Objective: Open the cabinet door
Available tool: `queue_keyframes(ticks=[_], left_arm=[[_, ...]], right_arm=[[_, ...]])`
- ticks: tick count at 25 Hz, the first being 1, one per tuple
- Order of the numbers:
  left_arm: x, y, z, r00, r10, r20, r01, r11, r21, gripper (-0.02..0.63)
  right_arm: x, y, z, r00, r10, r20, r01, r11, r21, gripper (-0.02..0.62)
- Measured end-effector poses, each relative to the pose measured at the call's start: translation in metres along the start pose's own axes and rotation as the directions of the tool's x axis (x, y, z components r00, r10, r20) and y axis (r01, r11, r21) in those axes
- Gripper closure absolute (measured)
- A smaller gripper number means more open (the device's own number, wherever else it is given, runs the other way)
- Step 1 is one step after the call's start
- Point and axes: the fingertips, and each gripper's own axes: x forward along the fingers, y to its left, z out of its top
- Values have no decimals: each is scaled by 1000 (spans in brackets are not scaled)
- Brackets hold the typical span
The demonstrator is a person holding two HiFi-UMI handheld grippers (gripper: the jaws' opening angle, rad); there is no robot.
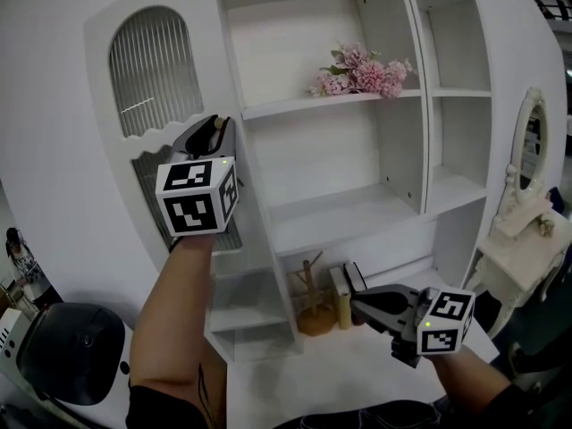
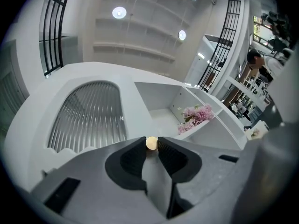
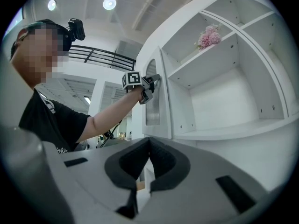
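The cabinet door (image 1: 154,70), with ribbed glass, stood left of the open shelves. It probably was rigid and swung lightly, though the glass seemed fragile. The left gripper (image 1: 217,127) was already clamped on its small round knob (image 2: 152,143), the proper hold. The right gripper (image 3: 148,141) was closed and empty.

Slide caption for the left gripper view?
Left gripper clamps the round knob of the ribbed cabinet door; pink flowers on the shelf beyond.

Recessed ceiling lights (image 2: 119,12) lit overhead; black railings (image 2: 55,27) high on both sides; white vanity table (image 1: 523,239) with oval mirror (image 1: 533,141) beside open shelving (image 1: 331,217); pink flowers (image 1: 362,72) at upper shelf's right end.
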Motion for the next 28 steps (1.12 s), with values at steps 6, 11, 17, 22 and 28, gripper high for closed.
queue_keyframes(ticks=[6, 11, 17, 22, 28], left_arm=[[-22, -2, 14, 997, -54, 53, 56, 998, -25, 523], [-42, -2, 23, 993, -85, 84, 88, 995, -38, 526], [-52, -1, 28, 991, -106, 85, 110, 993, -48, 529], [-59, -1, 31, 992, -105, 73, 110, 992, -65, 529], [-67, 1, 34, 994, -99, 49, 104, 989, -102, 531]], right_arm=[[3, 13, -32, 1000, -23, 19, 22, 999, 38, 591], [6, 28, -59, 999, -40, 26, 38, 996, 84, 591], [0, 43, -71, 999, -54, 2, 54, 995, 85, 591], [-17, 48, -65, 998, -69, -9, 69, 995, 68, 591], [-37, 55, -56, 998, -57, -8, 57, 996, 69, 591]])
